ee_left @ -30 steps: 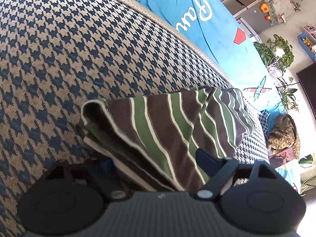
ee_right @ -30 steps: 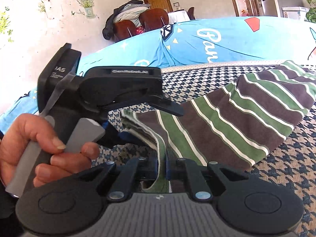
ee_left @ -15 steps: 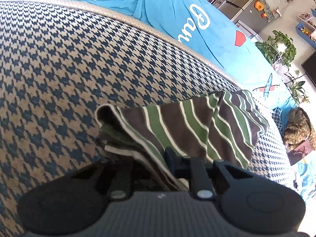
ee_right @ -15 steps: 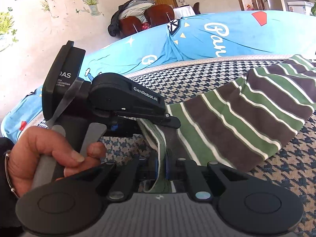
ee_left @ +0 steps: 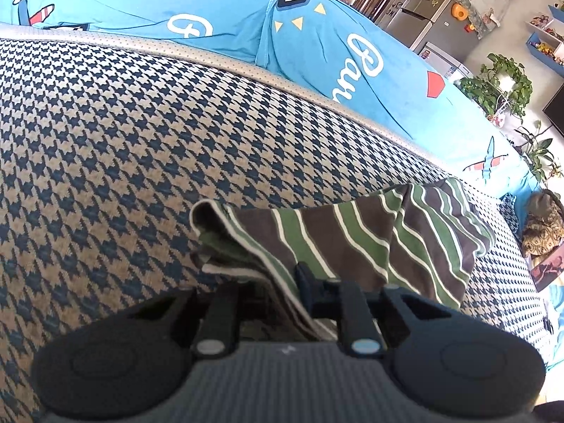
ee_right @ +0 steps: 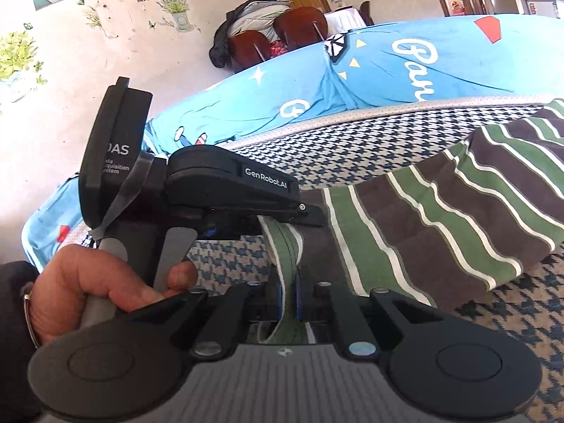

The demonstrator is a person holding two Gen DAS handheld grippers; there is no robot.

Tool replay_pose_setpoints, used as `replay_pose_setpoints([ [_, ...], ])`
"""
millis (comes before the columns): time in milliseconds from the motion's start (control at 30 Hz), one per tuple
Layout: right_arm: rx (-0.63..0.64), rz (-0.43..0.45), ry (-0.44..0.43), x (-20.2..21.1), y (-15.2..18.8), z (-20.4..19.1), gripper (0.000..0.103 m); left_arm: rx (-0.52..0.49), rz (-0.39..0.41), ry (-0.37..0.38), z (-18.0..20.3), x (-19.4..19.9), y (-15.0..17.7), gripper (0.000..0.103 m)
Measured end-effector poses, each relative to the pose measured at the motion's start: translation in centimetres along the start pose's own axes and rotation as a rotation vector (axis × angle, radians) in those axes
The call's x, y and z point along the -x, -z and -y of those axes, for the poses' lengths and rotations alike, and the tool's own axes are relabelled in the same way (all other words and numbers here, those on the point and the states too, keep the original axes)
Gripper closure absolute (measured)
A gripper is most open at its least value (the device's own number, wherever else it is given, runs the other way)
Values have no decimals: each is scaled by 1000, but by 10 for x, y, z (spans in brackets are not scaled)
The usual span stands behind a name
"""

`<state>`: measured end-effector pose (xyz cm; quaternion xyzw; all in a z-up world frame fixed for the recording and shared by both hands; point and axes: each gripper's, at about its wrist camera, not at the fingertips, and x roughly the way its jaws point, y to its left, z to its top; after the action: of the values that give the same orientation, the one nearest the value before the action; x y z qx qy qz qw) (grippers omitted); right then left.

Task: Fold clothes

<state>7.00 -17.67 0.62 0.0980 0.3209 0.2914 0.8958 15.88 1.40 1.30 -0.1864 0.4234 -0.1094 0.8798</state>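
Both grippers clamping one striped garment (ee_left: 370, 243): left gripper (ee_left: 282, 292) pinching its folded, layered edge, right gripper (ee_right: 289, 296) closing blue pads on a green hem. Lying folded on the houndstooth cushion (ee_left: 123, 134), nearer its right end, just short of the grey piped back edge beside blue printed fabric (ee_left: 317, 46). Left hand (ee_right: 102, 282) squeezing its gripper's grey trigger.

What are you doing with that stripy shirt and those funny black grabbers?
A person is folding the striped shirt on a checked cushion. The left gripper and the right gripper each pinch the shirt's near edge, close together. A hand squeezes the left gripper's handle. The shirt is already doubled over, with its far end lying on the cushion.
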Motion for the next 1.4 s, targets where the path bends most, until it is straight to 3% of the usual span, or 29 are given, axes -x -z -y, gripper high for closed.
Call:
replay_pose_setpoints([
  [267,-22,-27,-109,-20,-9,-18,93,10,17,-25,-29,25,-13,88],
  [633,-42,-86,-279,-61,-28,-41,93,53,47,-135,-64,42,-29,87],
  [767,7,-127,-270,-81,-29,-47,92,68,58,-175,-76,48,-34,86],
  [867,14,-172,-248,-92,-25,-46,85,75,69,-222,-82,50,-34,81],
  [1067,75,-178,-290,-83,-26,-52,68,102,156,-285,-84,63,-38,54],
  [1133,77,-175,-286,-79,-26,-50,67,112,189,-301,-85,69,-39,49],
  [1300,51,-170,-249,-72,-27,-39,67,114,185,-284,-81,70,-39,33],
  [1400,47,-155,-222,-66,-30,-33,65,116,183,-273,-79,71,-38,30],
])
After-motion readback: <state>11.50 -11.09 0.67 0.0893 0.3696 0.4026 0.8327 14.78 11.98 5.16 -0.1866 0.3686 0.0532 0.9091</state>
